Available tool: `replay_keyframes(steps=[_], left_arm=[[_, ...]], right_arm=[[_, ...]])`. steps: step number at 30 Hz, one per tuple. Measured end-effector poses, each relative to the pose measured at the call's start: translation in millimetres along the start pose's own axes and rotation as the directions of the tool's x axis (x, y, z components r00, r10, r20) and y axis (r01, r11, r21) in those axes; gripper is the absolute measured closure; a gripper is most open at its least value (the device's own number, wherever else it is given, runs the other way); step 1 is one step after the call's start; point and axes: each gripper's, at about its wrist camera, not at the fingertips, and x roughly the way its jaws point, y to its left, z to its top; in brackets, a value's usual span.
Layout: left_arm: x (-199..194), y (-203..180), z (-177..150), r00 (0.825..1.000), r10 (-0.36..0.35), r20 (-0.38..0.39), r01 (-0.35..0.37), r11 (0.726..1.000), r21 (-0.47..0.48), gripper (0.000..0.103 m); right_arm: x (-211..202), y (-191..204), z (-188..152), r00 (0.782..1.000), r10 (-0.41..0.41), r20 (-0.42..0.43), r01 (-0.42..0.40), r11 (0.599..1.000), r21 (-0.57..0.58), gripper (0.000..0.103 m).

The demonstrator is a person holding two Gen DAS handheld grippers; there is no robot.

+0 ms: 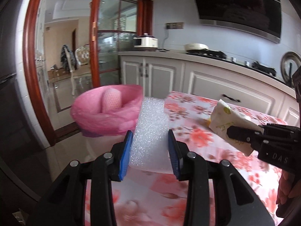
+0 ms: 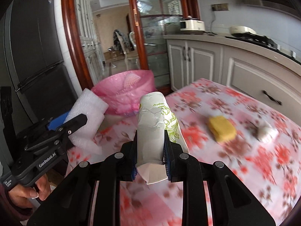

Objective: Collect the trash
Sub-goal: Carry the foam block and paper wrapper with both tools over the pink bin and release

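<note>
Left wrist: left gripper [image 1: 149,146] clamps foam [image 1: 150,130], right gripper [image 2: 150,157] clamps carton [image 2: 150,130]; both near table's [image 2: 244,160] far corner; next, release over bin [image 1: 107,111].

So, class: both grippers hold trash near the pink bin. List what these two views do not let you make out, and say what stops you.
- Pink bin: its base, in both views, hidden by the foam block and the table.
- Small whitish item: right wrist view, motion blur hides what it is.
- Paper wrapper: its print, too small to read.
- Left gripper, right gripper: the holders' hands, cut off at the frame edges.
</note>
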Motion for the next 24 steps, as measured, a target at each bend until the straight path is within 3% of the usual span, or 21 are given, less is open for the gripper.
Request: replay_keyframes(steps=[14,24], left_arm=[[40.3,69.2,69.4,0.985,0.132,0.109,-0.13,0.991,-0.023,0.067],[114.9,116.5,109.9,0.982,0.167,0.084,-0.16,0.983,-0.092,0.066]], right_arm=[[86.0,36.2,91.4,0.987,0.147,0.059,-0.142,0.986,-0.084,0.081],[160.7,41.9,141.4,0.977,0.207,0.047,-0.202,0.975,-0.092,0.08]])
